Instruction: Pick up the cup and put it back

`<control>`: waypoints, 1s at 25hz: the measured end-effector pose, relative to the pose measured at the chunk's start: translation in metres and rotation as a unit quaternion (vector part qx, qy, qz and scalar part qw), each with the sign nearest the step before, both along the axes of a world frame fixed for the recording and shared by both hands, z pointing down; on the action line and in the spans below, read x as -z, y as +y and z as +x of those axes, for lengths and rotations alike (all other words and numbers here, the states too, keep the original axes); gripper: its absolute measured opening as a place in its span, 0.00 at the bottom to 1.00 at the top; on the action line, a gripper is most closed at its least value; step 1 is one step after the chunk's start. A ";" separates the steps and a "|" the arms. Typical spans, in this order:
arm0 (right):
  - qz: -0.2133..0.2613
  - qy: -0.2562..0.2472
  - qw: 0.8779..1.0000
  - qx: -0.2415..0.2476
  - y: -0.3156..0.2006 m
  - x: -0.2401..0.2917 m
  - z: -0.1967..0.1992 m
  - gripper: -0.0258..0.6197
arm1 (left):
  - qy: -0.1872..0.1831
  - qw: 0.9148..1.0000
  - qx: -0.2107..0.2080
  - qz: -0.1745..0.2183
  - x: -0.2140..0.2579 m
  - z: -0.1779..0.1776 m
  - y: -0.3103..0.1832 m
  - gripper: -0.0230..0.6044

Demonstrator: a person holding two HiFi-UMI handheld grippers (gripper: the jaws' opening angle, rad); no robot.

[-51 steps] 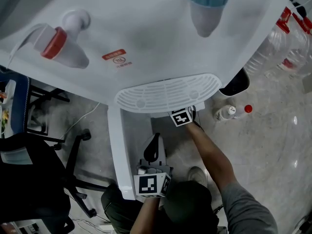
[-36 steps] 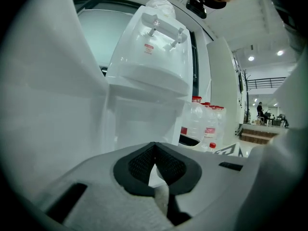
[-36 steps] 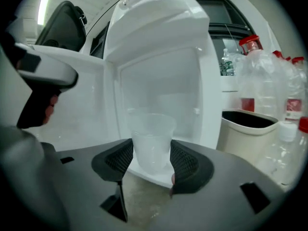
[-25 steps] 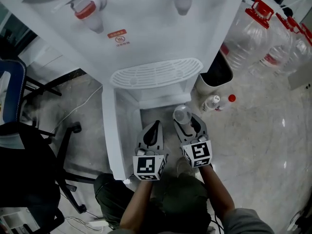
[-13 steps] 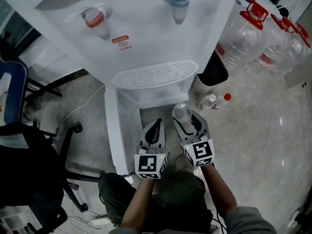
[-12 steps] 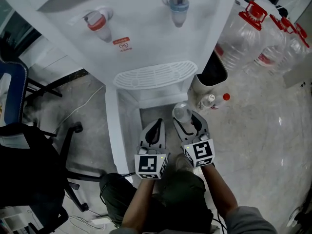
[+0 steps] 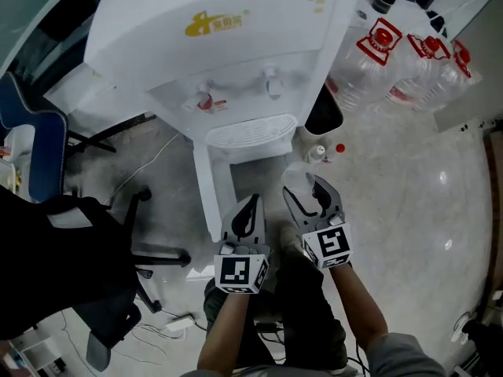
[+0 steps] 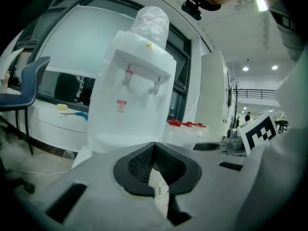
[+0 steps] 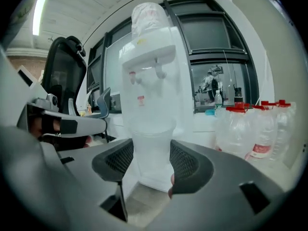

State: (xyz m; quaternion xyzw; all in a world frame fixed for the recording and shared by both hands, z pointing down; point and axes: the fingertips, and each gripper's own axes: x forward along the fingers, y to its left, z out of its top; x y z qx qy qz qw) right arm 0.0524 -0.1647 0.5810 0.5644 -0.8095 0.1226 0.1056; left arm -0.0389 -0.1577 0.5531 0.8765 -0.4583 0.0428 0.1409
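Right gripper point(image 9: 152, 161) clamps the clear cup point(image 9: 152, 137), pads on both its sides, cup upright. The cup's base is hidden behind the jaws. In the head view the cup is only a faint pale blur at the gripper tips, held in the air near the white water dispenser point(image 7: 228, 45). Left gripper point(image 7: 250, 210) is just left of it, jaws closed together, nothing between. Water bottles point(image 7: 393, 61) stand far right. Blue chair point(image 7: 43, 144) is cut off at the left edge. Dispenser label is too small to read.
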 end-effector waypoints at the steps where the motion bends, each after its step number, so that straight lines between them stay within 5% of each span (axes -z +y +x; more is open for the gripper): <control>1: -0.002 -0.002 1.000 0.000 0.006 0.023 -0.001 0.41 | 0.000 1.000 0.000 -0.001 0.025 -0.001 0.006 0.05; 11: -0.017 -0.008 1.000 -0.003 0.058 0.200 -0.012 0.41 | -0.007 1.000 -0.014 0.013 0.224 -0.006 0.048 0.05; 17: -0.028 0.000 1.000 -0.002 0.071 0.227 -0.009 0.41 | -0.010 1.000 -0.009 0.001 0.249 -0.006 0.063 0.05; 25: -0.034 0.013 0.997 0.071 0.040 0.216 0.002 0.41 | -0.014 0.996 0.073 -0.038 0.237 0.004 0.051 0.05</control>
